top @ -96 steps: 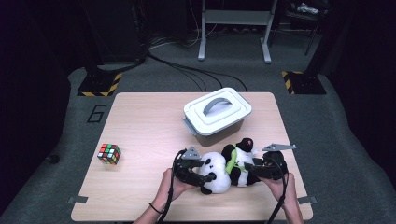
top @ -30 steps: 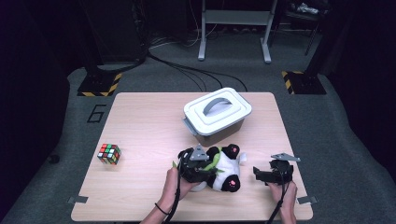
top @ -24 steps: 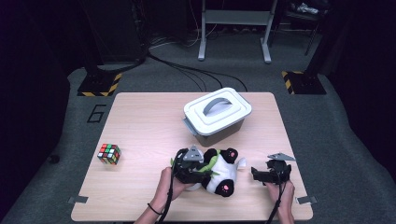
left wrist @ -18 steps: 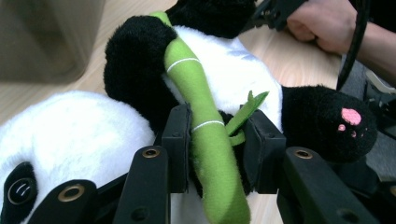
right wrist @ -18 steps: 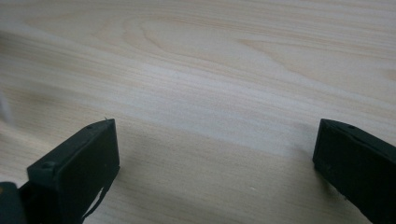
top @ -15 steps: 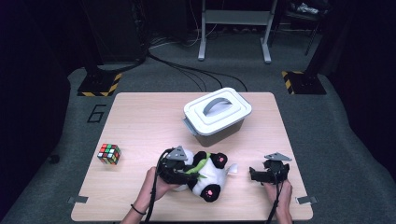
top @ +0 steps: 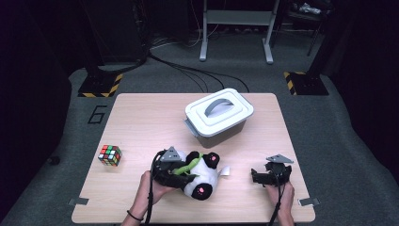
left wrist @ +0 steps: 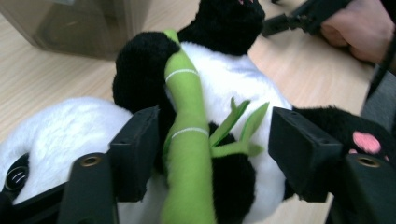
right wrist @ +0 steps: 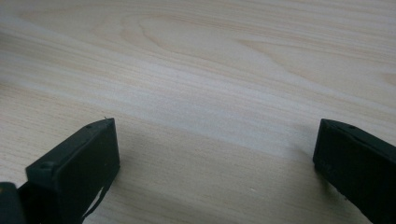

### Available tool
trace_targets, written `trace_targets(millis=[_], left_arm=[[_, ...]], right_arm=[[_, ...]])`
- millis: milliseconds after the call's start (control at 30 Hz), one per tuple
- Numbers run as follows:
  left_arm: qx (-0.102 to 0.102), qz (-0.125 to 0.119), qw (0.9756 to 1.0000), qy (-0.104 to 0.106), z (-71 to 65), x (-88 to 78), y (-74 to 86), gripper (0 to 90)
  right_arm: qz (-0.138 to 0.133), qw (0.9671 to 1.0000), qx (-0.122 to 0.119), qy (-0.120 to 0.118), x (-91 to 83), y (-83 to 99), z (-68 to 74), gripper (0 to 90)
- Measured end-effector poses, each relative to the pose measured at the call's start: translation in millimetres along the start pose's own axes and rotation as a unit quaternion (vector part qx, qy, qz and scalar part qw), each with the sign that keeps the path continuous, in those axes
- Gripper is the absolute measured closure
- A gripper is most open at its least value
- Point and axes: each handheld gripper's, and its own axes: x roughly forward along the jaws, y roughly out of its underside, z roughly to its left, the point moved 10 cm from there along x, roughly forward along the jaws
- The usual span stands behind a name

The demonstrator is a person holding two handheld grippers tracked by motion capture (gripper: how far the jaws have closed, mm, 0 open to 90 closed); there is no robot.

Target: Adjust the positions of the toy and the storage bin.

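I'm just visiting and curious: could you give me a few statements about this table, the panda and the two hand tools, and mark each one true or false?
1. The box has its lid on. True.
2. The cube sits on top of the box. False: it lies on the table, near the left edge.
3. The left tool has its jaws either side of the panda's green bamboo, not pressing it. True: they have just been opening.
4. The right tool grips the panda. False: it is open over bare table, apart from the toy.
5. The panda lies between the two tools. True.
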Motion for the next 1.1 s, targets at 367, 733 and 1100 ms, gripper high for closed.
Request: trace_targets(millis=[367, 733, 1100], left_arm=[[-0.02, 0.008, 0.9988, -0.045, 2.4, 11.9, 1.0, 41.9], [0.017, 0.003, 0.9996, -0.024, 1.6, 4.4, 9.5, 68.4], [0.042, 0.022, 0.9987, 0.015, 7.5, -14.6, 9.4, 70.2]], right_arm=[[0.002, 1.0, -0.006, 0.001, -0.6, 0.8, -1.0, 0.0], [0.001, 1.0, -0.005, 0.0, -0.5, 0.6, -0.8, 0.0], [0.001, 1.0, -0.005, -0.001, -0.3, 0.5, -0.7, 0.0]])
